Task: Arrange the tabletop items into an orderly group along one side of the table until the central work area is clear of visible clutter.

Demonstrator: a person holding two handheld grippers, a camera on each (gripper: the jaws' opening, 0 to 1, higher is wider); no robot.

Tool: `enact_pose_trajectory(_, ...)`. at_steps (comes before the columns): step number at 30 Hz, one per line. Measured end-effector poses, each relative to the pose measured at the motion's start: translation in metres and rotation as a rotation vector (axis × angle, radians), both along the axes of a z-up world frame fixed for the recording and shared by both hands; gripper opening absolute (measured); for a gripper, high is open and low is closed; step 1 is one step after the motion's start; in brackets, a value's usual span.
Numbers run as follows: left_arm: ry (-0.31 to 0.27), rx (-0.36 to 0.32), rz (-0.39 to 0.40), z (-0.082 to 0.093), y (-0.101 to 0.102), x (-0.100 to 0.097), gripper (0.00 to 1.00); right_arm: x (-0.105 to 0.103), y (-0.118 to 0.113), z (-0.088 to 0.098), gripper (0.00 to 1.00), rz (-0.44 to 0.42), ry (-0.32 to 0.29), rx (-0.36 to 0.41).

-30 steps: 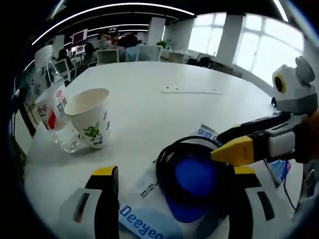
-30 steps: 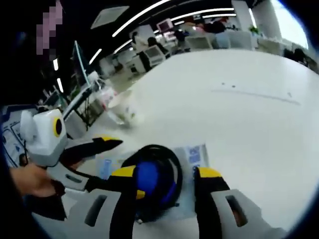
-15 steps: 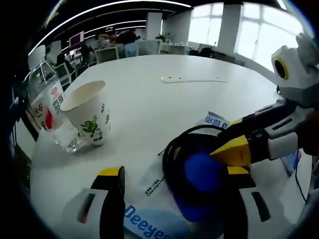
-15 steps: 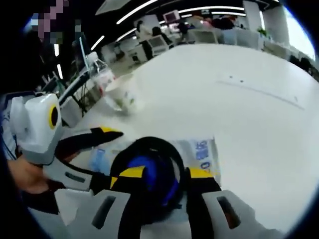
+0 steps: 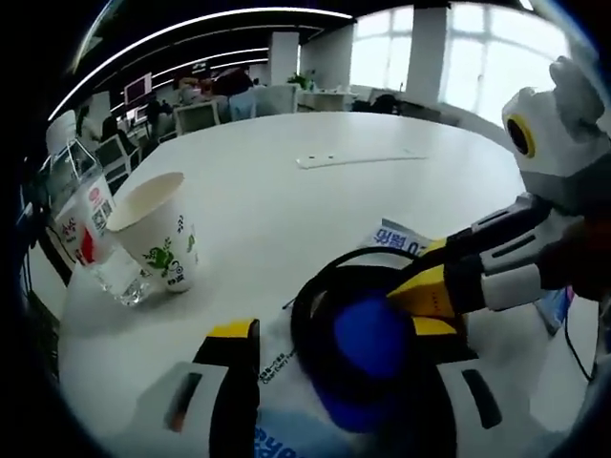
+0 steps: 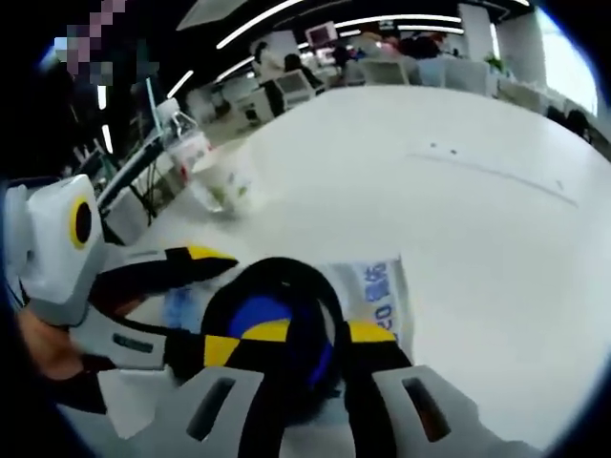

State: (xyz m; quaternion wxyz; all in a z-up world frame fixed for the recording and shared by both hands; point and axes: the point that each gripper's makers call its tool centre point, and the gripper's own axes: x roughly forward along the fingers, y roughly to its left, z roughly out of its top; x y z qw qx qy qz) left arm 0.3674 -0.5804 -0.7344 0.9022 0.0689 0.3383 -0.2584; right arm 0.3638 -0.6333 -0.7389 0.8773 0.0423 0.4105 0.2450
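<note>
Black cable coil (image 6: 277,315) pinched by right tool (image 6: 298,336); left tool (image 5: 334,339) spread; left gripper view adds the paper cup's (image 5: 153,227) green print

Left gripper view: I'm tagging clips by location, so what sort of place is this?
Most likely an open-plan office. A large round white table stands in front of rows of desks with computer monitors, long strip ceiling lights run overhead, and tall bright windows line one side.

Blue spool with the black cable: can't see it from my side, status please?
Right gripper fingers closed on the black cable around the blue spool. Left gripper open, straddling it. Paper cup and bottle stand apart.
</note>
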Motion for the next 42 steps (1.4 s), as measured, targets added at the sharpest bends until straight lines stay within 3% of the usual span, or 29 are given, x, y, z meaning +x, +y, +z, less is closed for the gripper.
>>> enact_pose_trajectory(3,-0.016,0.006,0.006,0.002,-0.001,0.002,0.46,-0.001,0.0,0.0,0.15,-0.017,0.001,-0.004)
enact_pose_trajectory(5,-0.009,-0.003,0.001,0.003,-0.002,0.002,0.34,-0.002,0.001,0.0,0.15,-0.013,0.008,-0.023)
enact_pose_trajectory(11,-0.008,0.018,0.007,0.003,0.001,0.006,0.3,-0.003,-0.002,0.001,0.11,0.005,-0.005,-0.057)
enact_pose_trajectory(15,-0.023,0.08,0.003,0.006,0.008,0.011,0.19,-0.002,-0.003,0.002,0.08,0.009,-0.015,-0.094)
enact_pose_trajectory(31,-0.023,0.083,0.021,0.018,0.003,0.008,0.15,-0.006,-0.007,0.01,0.05,-0.014,-0.006,-0.07)
enact_pose_trajectory(36,-0.016,0.033,0.035,0.027,0.003,0.007,0.14,-0.006,-0.005,0.02,0.04,-0.01,-0.015,-0.066)
enact_pose_trajectory(42,-0.027,0.037,0.027,0.038,0.003,0.007,0.12,-0.005,-0.003,0.033,0.04,0.013,-0.04,-0.066)
